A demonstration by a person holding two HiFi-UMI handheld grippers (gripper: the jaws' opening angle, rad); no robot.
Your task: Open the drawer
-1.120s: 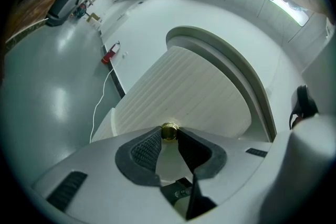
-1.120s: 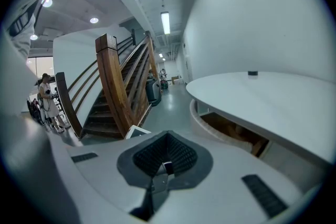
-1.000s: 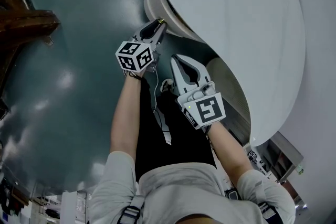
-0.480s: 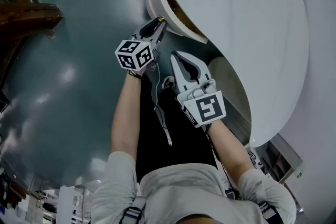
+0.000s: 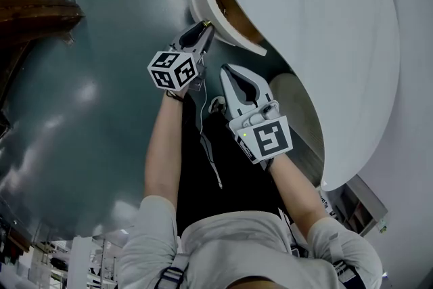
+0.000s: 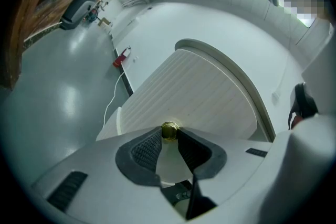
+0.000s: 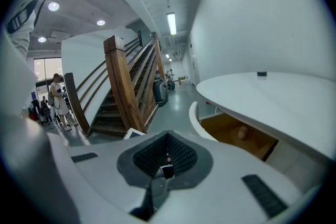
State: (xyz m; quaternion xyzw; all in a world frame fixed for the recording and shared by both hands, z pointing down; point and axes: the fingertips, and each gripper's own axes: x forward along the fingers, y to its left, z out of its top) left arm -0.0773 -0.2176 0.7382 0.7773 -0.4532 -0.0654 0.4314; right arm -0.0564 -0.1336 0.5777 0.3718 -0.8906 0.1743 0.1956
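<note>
Brass shows at the very tip of the left tool [image 6: 169,137]: a small round knob [image 6: 169,130] sits clamped between its two dark ribbed pads [image 6: 147,147], which press on it from either side. The knob is fixed to the white, finely ribbed, curved front of the drawer [image 6: 194,97]. From the head view, the left tool [image 5: 202,30] reaches up to that front, and the drawer [image 5: 203,0] stands pulled part-way out from under the white oval tabletop [image 5: 311,24], with a strip of its brown wooden inside showing between front and tabletop edge.

Just beside it, the right tool [image 5: 231,76] hangs free in front of the drawer, touching nothing. In its own view the right tool [image 7: 167,157] has its pads drawn together with nothing between them. Beyond it, to the right, lies the open drawer [image 7: 236,136], with the tabletop [image 7: 273,92] above it.

Both tools carry a marker cube, and the person's bare forearms run back from them toward the bottom of the head view. Under everything spreads a glossy grey-green floor [image 5: 101,51], with a thin white cable [image 6: 113,97] trailing across it near the drawer. A wooden staircase [image 7: 123,86] rises well apart, behind the right tool.
</note>
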